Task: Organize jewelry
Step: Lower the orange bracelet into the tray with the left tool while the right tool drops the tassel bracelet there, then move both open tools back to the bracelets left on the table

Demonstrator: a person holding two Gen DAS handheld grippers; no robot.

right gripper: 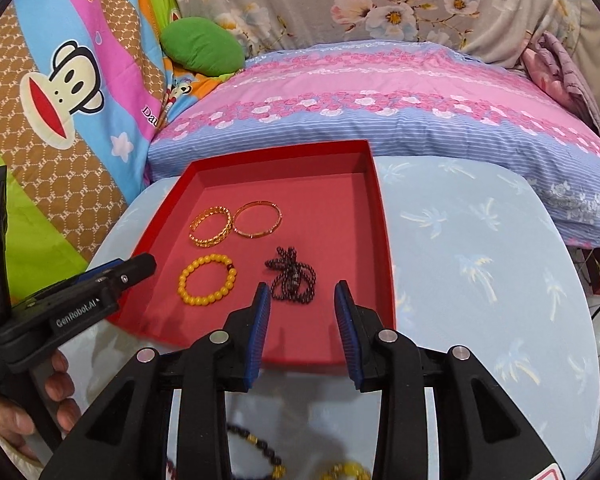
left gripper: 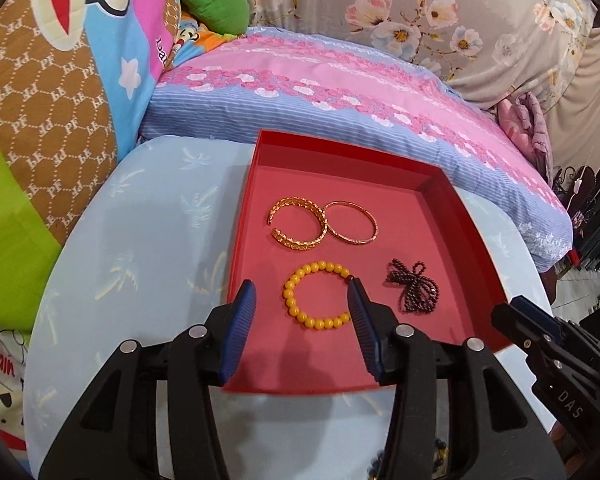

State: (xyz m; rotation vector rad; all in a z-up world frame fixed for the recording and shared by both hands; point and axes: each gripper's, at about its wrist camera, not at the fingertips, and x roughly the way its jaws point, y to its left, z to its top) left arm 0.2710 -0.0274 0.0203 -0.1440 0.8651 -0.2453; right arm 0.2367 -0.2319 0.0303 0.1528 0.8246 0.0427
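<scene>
Lying flat on the floor of the red tray (left gripper: pixel 440 178) are four pieces of jewelry, set out in two rows so that none tangles with another. Toward the far wall, an open gold cuff (left gripper: pixel 296 226) and a plain gold bangle (left gripper: pixel 351 222) touch side by side. Nearer the front edge sit a yellow bead bracelet (left gripper: pixel 318 294) and, to its right and apart from it, a bunched strand of dark beads (left gripper: pixel 414 286).

The left gripper (left gripper: pixel 302 308) hangs over the tray's front left part with its blue-padded fingers spread wide and nothing between them; its right tip shows against the yellow bracelet's small dark red bead, though contact cannot be told. The right gripper (right gripper: pixel 302 304) is likewise spread and empty, just in front of the dark beads, which suggests that piece was only now set down, or is about to be nudged straight.

More beaded pieces (right gripper: pixel 260 448), dark and yellow, lie at the near edge of the pale blue palm-print surface (right gripper: pixel 480 240), under the right gripper, so by my judgement the sorting is partly done. That surface carries the tray, whose far edge lies close to a pink and blue floral pillow (right gripper: pixel 380 92).

Writing: "GenRobot.AI" on the left gripper's side in the right wrist view, "DAS" on the right gripper's body in the left wrist view, and repeated "PF" on the brown monkey-print bedding (right gripper: pixel 60 80) at the left.
</scene>
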